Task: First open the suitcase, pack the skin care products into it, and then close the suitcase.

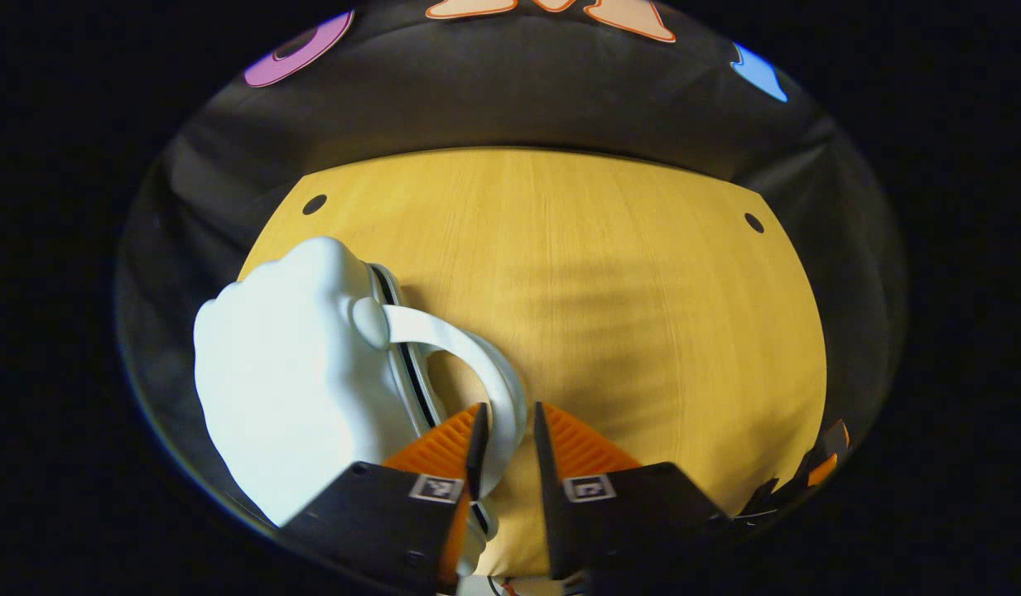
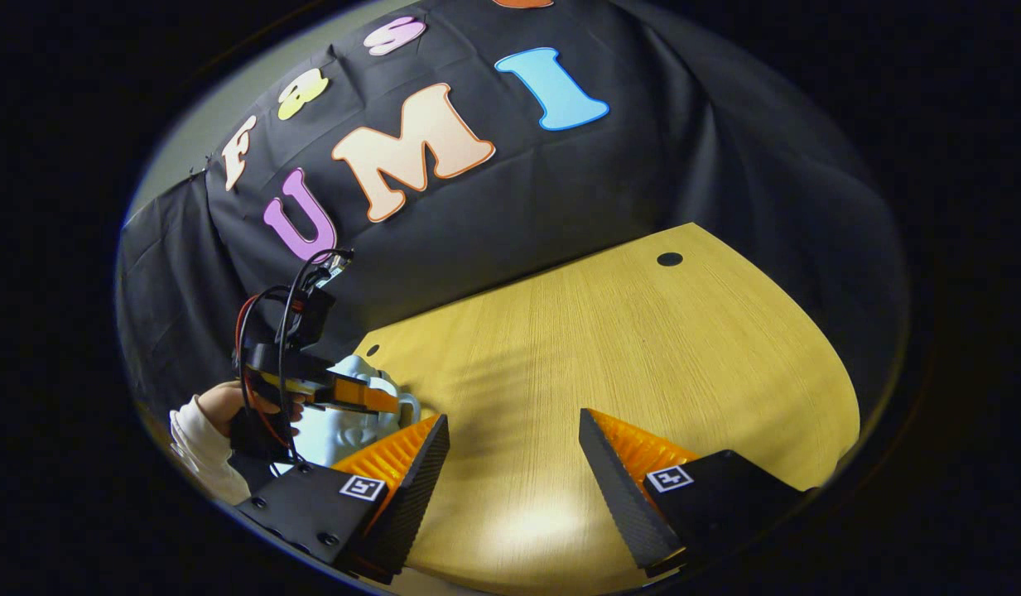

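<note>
On the wooden table [image 1: 609,273], at its left near part, lies the pale suitcase [image 1: 286,389], closed, handle [image 1: 477,356] arching rightward. The left gripper [image 1: 507,443] has its fingers set narrowly either side of that handle; whether they press it, I cannot tell. Right gripper [image 2: 514,451] hovers wide apart above bare wood, a hand [image 2: 228,406] far left.
</note>
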`<state>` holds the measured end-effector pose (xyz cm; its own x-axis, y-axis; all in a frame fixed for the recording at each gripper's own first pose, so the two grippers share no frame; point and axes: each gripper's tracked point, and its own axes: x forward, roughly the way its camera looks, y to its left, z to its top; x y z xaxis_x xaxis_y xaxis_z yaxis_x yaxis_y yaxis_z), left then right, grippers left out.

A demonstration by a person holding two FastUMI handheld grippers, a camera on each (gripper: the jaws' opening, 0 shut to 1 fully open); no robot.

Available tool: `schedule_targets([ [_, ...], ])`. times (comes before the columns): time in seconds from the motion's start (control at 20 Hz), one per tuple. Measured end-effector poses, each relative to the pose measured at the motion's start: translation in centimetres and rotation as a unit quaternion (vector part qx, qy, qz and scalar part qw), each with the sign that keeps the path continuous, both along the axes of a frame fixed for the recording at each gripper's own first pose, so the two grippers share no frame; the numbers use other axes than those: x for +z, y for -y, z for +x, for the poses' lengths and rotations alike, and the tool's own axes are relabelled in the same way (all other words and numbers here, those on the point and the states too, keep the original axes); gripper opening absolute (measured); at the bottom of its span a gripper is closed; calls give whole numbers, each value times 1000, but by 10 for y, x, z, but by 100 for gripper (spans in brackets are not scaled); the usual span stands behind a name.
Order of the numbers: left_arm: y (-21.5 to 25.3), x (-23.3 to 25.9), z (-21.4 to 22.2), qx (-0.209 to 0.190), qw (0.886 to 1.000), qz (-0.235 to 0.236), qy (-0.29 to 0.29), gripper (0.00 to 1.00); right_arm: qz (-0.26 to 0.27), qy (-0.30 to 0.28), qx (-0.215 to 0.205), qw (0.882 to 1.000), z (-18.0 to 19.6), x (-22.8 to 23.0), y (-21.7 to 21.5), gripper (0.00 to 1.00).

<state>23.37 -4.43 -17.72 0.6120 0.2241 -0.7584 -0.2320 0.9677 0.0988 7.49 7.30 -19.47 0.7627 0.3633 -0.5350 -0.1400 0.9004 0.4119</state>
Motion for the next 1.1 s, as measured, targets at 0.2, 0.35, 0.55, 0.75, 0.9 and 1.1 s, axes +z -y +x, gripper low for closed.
schedule_targets([
  [0.2, 23, 5, -15, -14, 999, 29, 23, 97, 1, 22, -1, 1000, 3, 15, 8, 98],
  [0.35, 33, 16, -38, -37, 995, 81, 34, 97, 8, 38, 3, 999, 1, 28, 10, 98],
  [0.55, 50, 17, -66, -54, 993, 99, 44, 97, 12, 58, 11, 998, -6, 40, 12, 98],
  [0.75, 75, 6, -80, -59, 994, 78, 47, 97, 12, 65, 18, 998, -14, 43, 20, 98],
  [0.9, 83, 0, -91, -58, 995, 69, 45, 97, 12, 74, 20, 997, -16, 49, 26, 98],
  [1.1, 85, -3, -100, -53, 996, 63, 44, 97, 12, 76, 17, 997, -16, 49, 32, 98],
])
